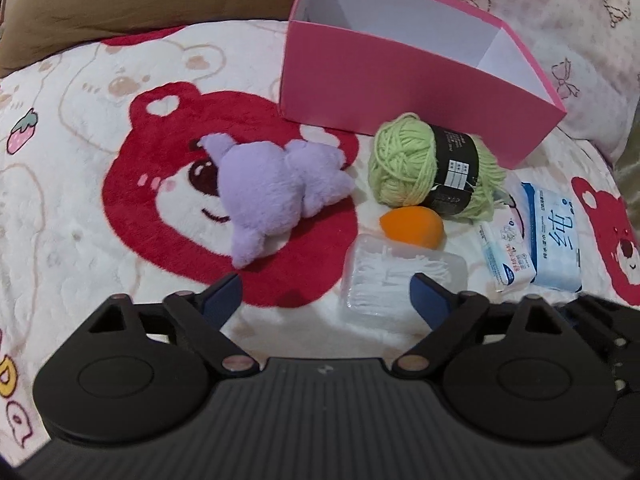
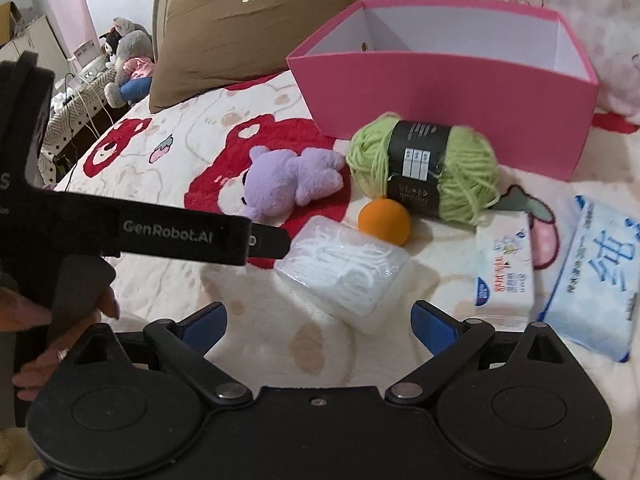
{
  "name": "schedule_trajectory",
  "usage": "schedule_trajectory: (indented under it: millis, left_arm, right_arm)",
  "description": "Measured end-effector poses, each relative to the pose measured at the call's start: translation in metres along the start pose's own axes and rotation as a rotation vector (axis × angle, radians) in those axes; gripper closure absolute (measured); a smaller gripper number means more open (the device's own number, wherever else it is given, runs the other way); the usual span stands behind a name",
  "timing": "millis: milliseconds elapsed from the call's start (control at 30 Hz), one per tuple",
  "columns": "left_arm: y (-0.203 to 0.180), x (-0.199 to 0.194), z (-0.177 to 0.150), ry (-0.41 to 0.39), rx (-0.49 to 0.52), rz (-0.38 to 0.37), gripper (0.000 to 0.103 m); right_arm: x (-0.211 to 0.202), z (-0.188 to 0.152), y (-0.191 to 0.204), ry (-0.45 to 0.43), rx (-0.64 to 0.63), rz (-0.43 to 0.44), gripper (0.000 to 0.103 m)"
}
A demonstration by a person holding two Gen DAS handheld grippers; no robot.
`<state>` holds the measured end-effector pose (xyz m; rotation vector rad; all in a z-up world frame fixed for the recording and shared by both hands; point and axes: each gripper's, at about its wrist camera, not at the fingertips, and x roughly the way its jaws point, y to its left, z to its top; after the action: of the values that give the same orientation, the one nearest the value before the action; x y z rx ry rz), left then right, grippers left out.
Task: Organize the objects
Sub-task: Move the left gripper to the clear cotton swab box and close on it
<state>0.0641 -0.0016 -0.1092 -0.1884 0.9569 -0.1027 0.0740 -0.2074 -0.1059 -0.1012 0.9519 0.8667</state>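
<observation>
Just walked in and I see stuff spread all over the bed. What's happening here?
A person holds a gripper in each hand over a bear-print blanket, tidying up. Both the left gripper and right gripper are open and empty, above a clear box of cotton swabs. Nearby lie a purple plush toy, green yarn, an orange sponge and two tissue packs. The visible part of the pink box is empty.
</observation>
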Motion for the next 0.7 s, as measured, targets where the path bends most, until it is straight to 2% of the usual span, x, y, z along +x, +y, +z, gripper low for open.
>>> schedule_trajectory:
  millis: [67,133,267,533,600,633,700]
  left_arm:
    - [-0.003,0.004,-0.002,-0.009,0.01,-0.004,0.025]
    - [-0.005,0.009,-0.004,-0.005,0.014,-0.007,0.032]
    - [-0.003,0.02,-0.005,0.008,-0.008,-0.014,0.04]
    - [0.013,0.032,-0.008,-0.015,-0.118,-0.098,0.041]
    - [0.012,0.031,-0.009,-0.018,-0.123,-0.134,0.059]
    - [0.01,0.031,-0.01,-0.013,-0.126,-0.17,0.065]
    - [0.001,0.029,-0.011,-0.015,-0.078,-0.165,0.064]
  right_arm:
    - [0.007,-0.001,-0.002,0.025,0.009,0.032,0.012]
    - [0.012,-0.002,-0.003,0.033,0.022,0.044,0.013]
    - [0.017,-0.003,-0.001,0.022,0.003,0.003,0.013]
    - [0.027,0.0,-0.006,0.007,0.008,-0.002,0.013]
    - [0.03,0.0,-0.006,0.006,0.007,-0.008,0.014]
    - [0.031,0.0,-0.006,0.005,0.007,-0.015,0.015]
    - [0.031,-0.001,-0.007,-0.004,0.019,-0.025,0.018]
